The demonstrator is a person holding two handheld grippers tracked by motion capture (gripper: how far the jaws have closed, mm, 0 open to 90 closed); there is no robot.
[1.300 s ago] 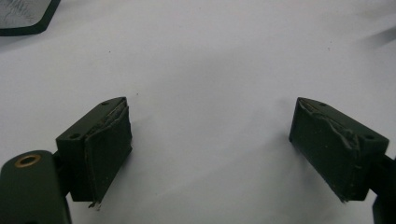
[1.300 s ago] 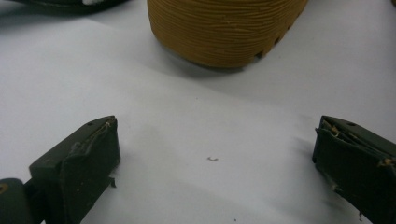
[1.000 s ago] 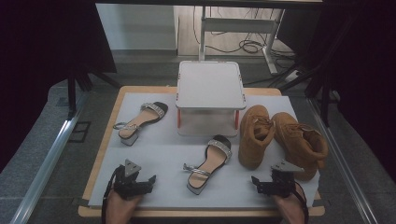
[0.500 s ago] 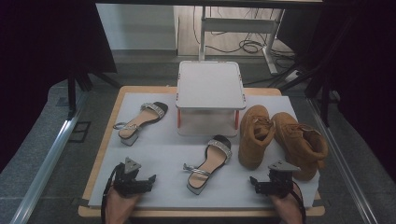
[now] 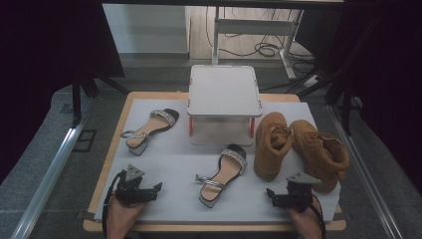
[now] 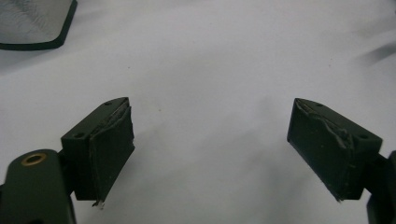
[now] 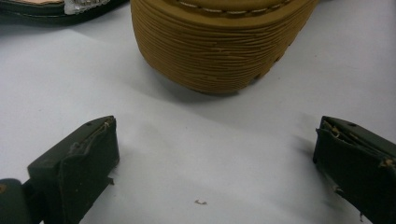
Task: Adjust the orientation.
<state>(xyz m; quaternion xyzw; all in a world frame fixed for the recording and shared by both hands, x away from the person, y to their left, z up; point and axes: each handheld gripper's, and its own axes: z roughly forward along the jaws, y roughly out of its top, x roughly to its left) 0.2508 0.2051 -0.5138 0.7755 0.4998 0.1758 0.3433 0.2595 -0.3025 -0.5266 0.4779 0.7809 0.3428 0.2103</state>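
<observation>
Two silver-strapped sandals lie on the white mat (image 5: pixel 169 159), one at the left (image 5: pixel 149 129) and one in the middle (image 5: pixel 221 174). A pair of tan boots (image 5: pixel 271 144) (image 5: pixel 321 154) stands at the right. My left gripper (image 5: pixel 154 189) rests open near the front left edge, with bare mat between its pads (image 6: pixel 210 121). My right gripper (image 5: pixel 272 195) is open at the front right, facing the nearer boot's toe (image 7: pixel 219 46), a short way from it (image 7: pixel 215 135). A sandal's edge (image 7: pixel 70 7) shows beside that toe.
A white box-like stand (image 5: pixel 224 94) with red corner posts sits at the back middle of the mat. A dark, silvery sandal part (image 6: pixel 32 23) lies ahead and left of the left jaws. Table legs and cables are beyond the far edge.
</observation>
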